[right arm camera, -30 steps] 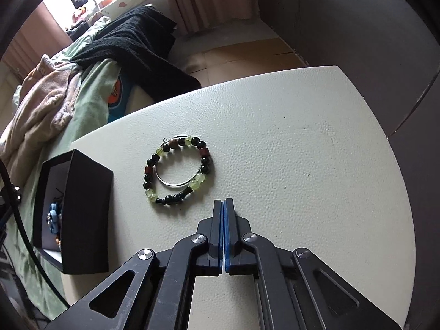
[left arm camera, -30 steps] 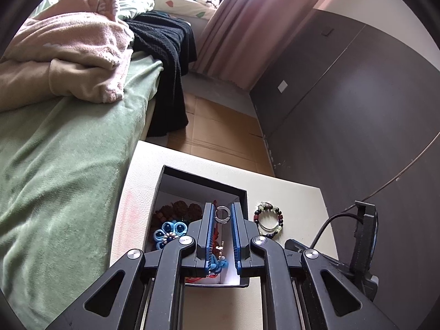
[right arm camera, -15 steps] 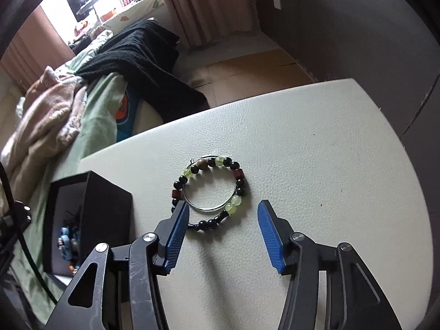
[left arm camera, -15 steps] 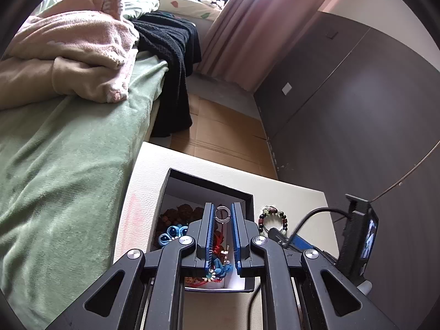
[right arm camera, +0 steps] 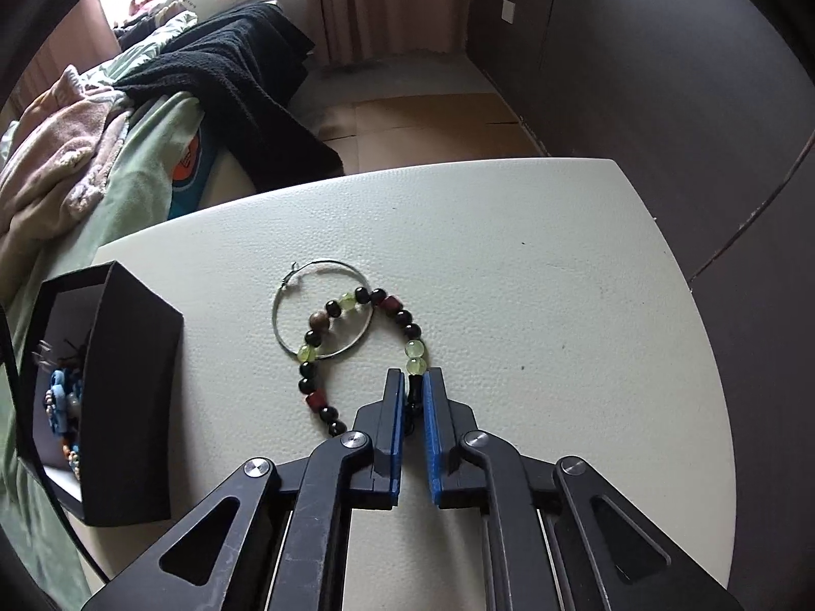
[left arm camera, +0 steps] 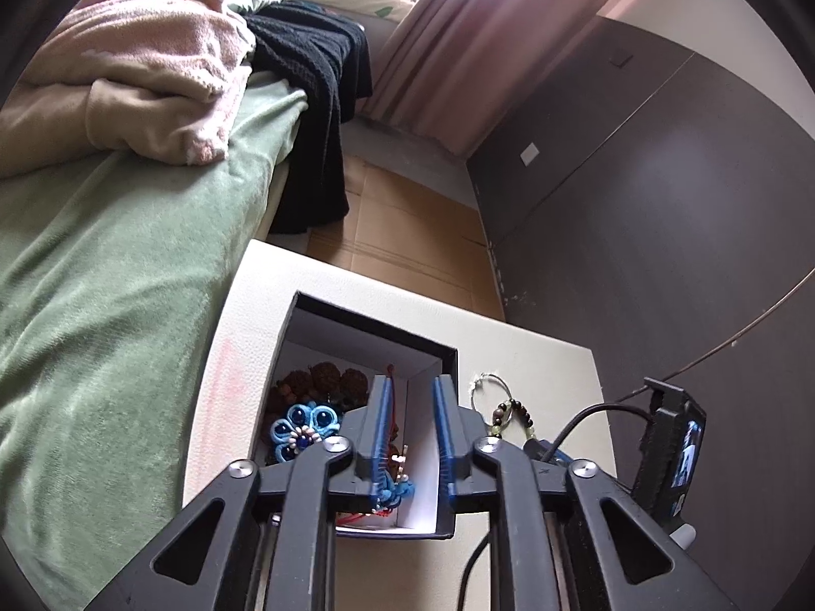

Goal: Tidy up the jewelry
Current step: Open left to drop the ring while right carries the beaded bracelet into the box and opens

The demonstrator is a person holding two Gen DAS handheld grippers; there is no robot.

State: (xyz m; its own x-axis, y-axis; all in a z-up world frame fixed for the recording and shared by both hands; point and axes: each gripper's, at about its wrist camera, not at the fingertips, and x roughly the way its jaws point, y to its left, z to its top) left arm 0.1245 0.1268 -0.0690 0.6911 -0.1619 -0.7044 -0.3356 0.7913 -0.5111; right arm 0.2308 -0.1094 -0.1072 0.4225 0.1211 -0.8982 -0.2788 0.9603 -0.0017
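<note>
A black jewelry box (left arm camera: 448,356) with a white inside stands on the white table (right arm camera: 535,275). It holds a blue knotted flower piece (left arm camera: 303,427), brown beads (left arm camera: 326,377) and red cord items. My left gripper (left arm camera: 411,394) is open and empty above the box. My right gripper (right arm camera: 414,387) is shut on the black part of a beaded bracelet (right arm camera: 392,305) with black, green and red beads lying on the table. A thin silver hoop (right arm camera: 321,315) lies under the bracelet. The box also shows in the right wrist view (right arm camera: 132,356).
A bed with a green blanket (left arm camera: 102,305), pink clothes (left arm camera: 142,81) and a black garment (left arm camera: 316,102) lies left of the table. A dark wall panel (left arm camera: 662,203) stands to the right. The right gripper's body and cable (left arm camera: 672,453) show beside the box.
My left gripper opened and the silver ring it held is gone from its jaws. My right gripper opened, moved forward and closed on the beaded bracelet, shifting it off the hoop.
</note>
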